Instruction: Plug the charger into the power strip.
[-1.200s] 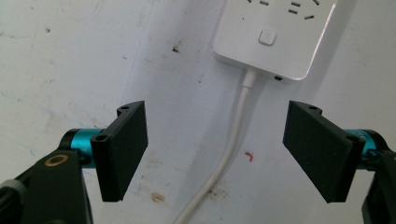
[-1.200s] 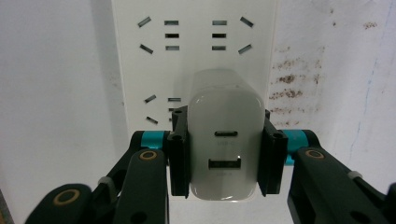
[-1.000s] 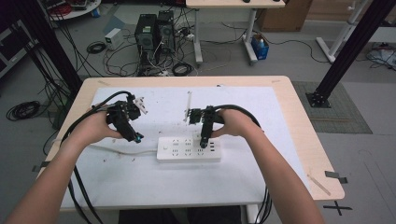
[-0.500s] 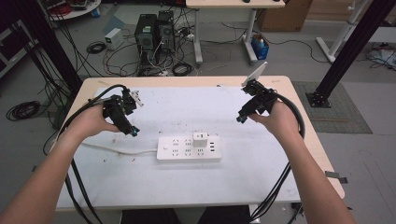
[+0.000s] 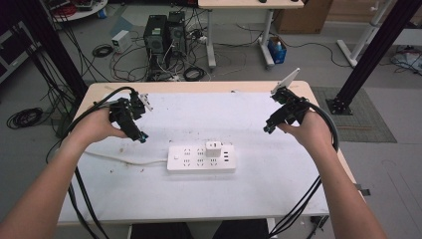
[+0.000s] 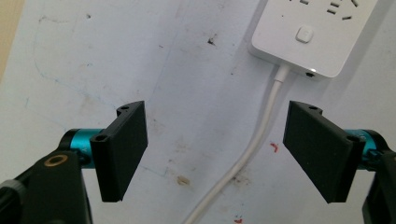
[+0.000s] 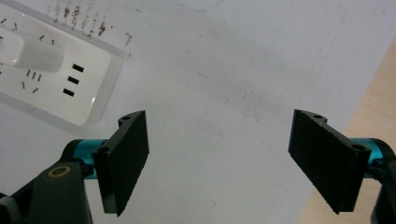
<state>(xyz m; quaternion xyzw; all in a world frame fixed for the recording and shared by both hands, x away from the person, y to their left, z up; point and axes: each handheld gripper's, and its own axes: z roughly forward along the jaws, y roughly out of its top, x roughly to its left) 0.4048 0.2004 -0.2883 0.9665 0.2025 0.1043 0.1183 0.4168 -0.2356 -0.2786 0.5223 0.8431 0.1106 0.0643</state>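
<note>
A white power strip is lying near the middle of the desk, a little toward the near edge, with a white charger plug sitting in one of its sockets and its white cable trailing off toward the desk's left edge. In the left gripper view the strip's switch end and the cable are showing between the spread jaws; in the right gripper view the socket end with the charger is lying off to one side.

The left tool is hovering toward the left edge, jaws spread wide and pinching nothing. The right tool is hanging near the right edge, well apart from the strip, likewise spread and empty.

Judging from this, the plugging work looks finished or paused: the charger is seated and both hands are standing clear. If more is wanted, such as pulling the charger out, the right tool would need to come back over the strip and close on the charger's sides, while the left tool steadies the strip's body near the cable end.
</note>
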